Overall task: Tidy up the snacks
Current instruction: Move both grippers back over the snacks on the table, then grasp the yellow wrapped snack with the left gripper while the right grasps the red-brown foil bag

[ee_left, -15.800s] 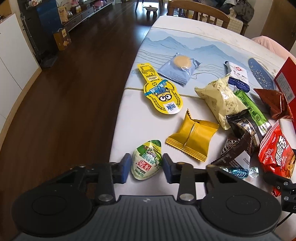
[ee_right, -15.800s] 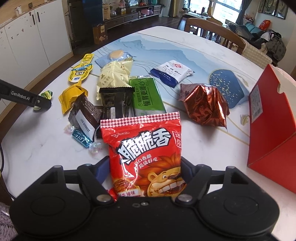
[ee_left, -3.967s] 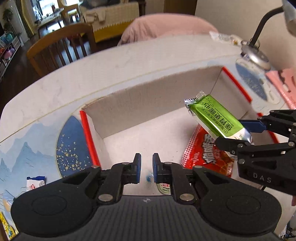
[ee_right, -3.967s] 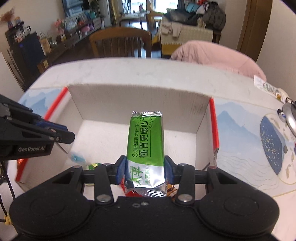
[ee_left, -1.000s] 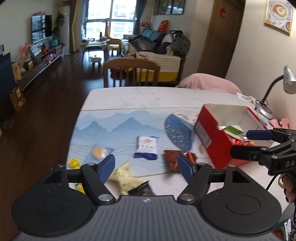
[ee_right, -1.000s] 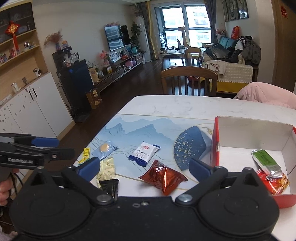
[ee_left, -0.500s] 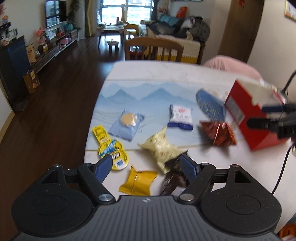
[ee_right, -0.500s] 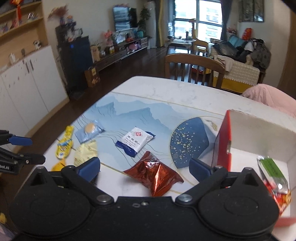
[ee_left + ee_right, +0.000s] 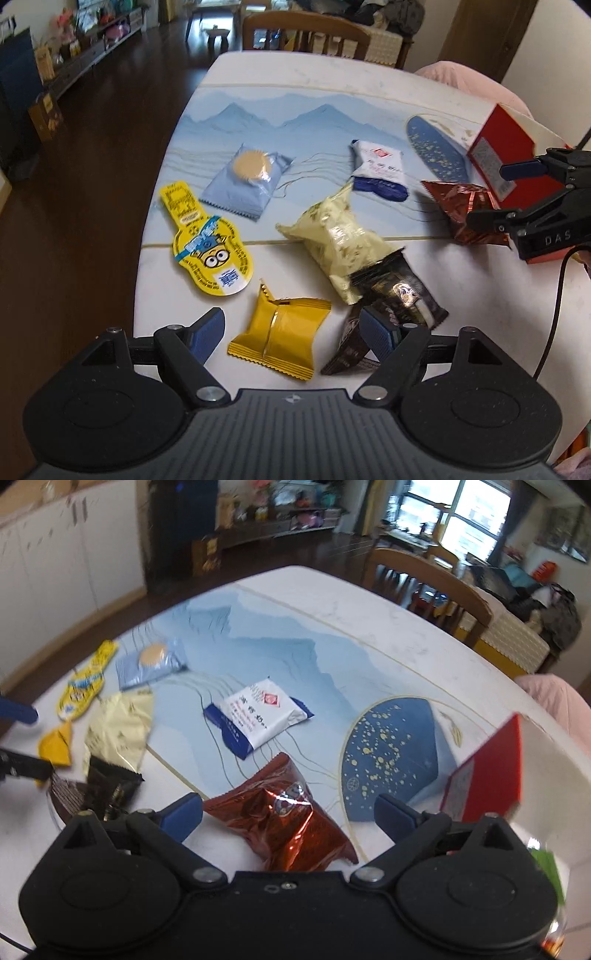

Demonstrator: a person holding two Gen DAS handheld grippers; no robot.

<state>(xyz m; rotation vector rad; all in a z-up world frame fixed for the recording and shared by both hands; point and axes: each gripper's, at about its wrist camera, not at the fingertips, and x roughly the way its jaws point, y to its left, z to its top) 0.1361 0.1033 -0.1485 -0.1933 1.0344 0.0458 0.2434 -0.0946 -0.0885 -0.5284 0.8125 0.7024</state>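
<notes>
With the green bar delivered and the red box (image 9: 506, 162) now at right of frame, both grippers return empty and wide-jawed: left gripper (image 9: 295, 328) frames the yellow packet (image 9: 282, 336), right gripper (image 9: 290, 812) frames the red foil packet (image 9: 284, 812), 2 likely next picks.

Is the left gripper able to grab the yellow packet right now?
Probably yes. The left gripper is open, its fingers stand either side of the yellow packet, and nothing lies on top.

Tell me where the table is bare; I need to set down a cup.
Free: the far table end toward the wooden chair. Crowded: the near part, from the Minions packet across to the red foil bag beside the red box.
</notes>
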